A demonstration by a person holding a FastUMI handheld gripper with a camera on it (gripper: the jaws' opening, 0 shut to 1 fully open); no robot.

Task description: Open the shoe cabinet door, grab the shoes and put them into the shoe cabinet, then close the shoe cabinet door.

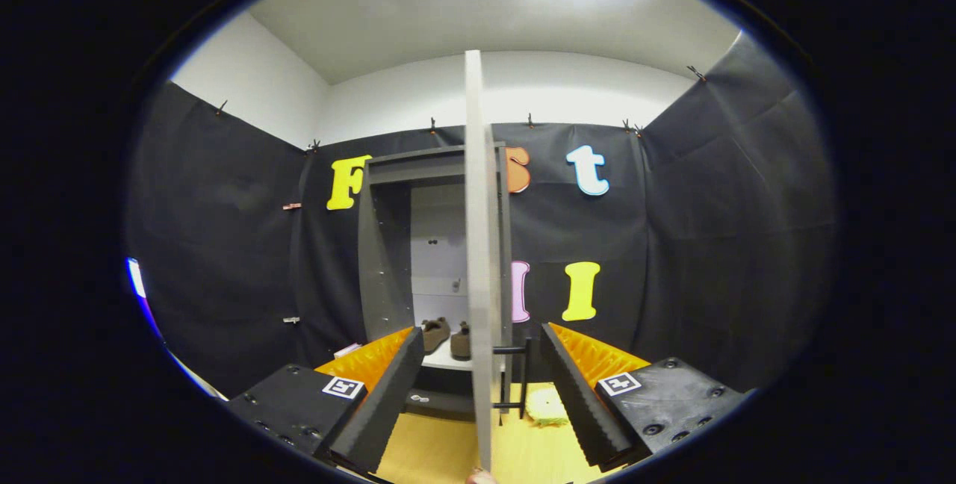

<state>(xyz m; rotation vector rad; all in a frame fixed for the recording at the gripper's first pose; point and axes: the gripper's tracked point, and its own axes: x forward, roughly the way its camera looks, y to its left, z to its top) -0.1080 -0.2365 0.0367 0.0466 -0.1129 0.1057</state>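
The tall grey shoe cabinet [388, 245] stands against the back wall with its door [479, 260] swung out, edge-on toward me. The door's edge runs down between my fingers. A dark bar handle [523, 376] sits on the door's right face, low down. A pair of brown shoes [447, 336] rests on a white shelf [448, 359] inside the cabinet, beyond the fingers. My gripper [478, 387] is open, with the left finger [381, 394] and right finger [579, 394] on either side of the door edge, clear of it.
The floor [433, 447] is yellowish wood. A small pale yellow-green object [547, 405] lies on it to the right of the door, near the right finger. Black cloth walls close in left, back and right. A lower cabinet compartment [441, 398] sits under the shelf.
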